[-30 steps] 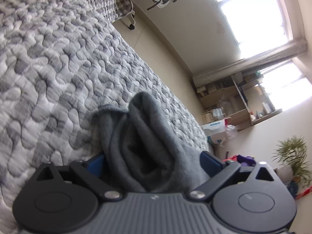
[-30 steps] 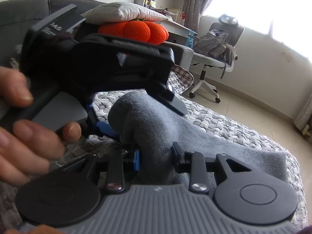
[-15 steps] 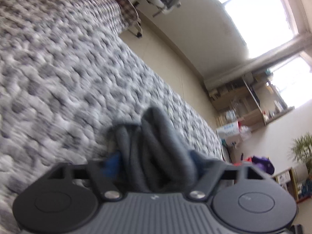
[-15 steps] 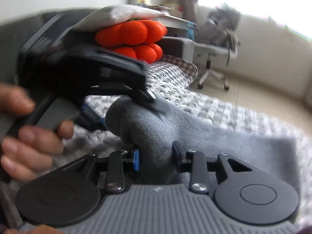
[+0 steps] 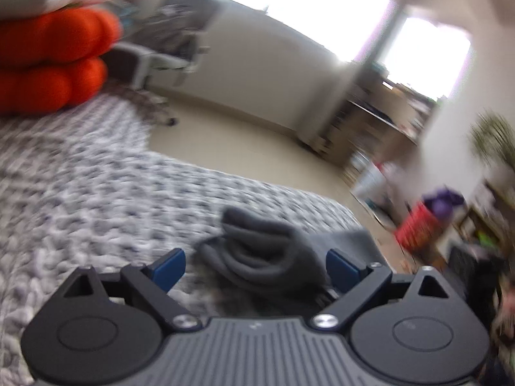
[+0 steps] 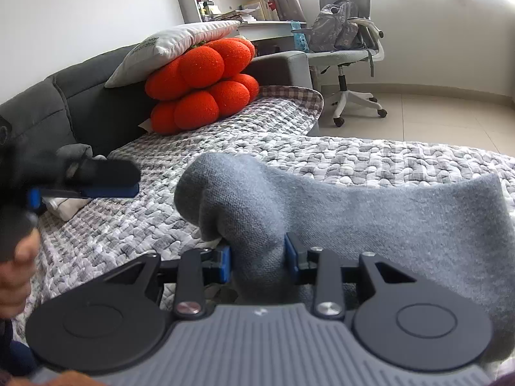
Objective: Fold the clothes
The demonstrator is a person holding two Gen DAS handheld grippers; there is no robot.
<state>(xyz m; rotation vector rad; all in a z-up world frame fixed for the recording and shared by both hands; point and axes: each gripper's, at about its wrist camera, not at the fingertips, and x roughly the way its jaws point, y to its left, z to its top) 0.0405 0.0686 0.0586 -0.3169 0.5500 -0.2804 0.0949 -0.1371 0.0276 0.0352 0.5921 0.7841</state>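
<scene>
A grey knitted garment (image 6: pixel 402 225) lies on the grey-and-white quilted cover (image 6: pixel 225 148) of a sofa. One end of it is bunched into a raised lump (image 6: pixel 231 186). My right gripper (image 6: pixel 258 261) is shut on that bunched end, its blue pads pressing both sides. My left gripper (image 6: pixel 106 181), held by a hand (image 6: pixel 14 257), sits to the left, apart from the cloth. In the blurred left wrist view, my left gripper (image 5: pixel 255 268) is open with its blue pads (image 5: pixel 167 268) wide apart. The grey bunch (image 5: pixel 264 257) lies just ahead between them, unclamped.
An orange bobbled cushion (image 6: pixel 202 87) with a white pillow (image 6: pixel 173 45) on top leans against the dark grey sofa back (image 6: pixel 70 99). An office chair (image 6: pixel 347 48) with a backpack stands on the tiled floor beyond. Another small grey item (image 6: pixel 75 152) lies far left.
My left gripper has opened, let go of the grey bunch and drawn back to the left, swinging its view round. My right gripper stays shut on the cloth.
</scene>
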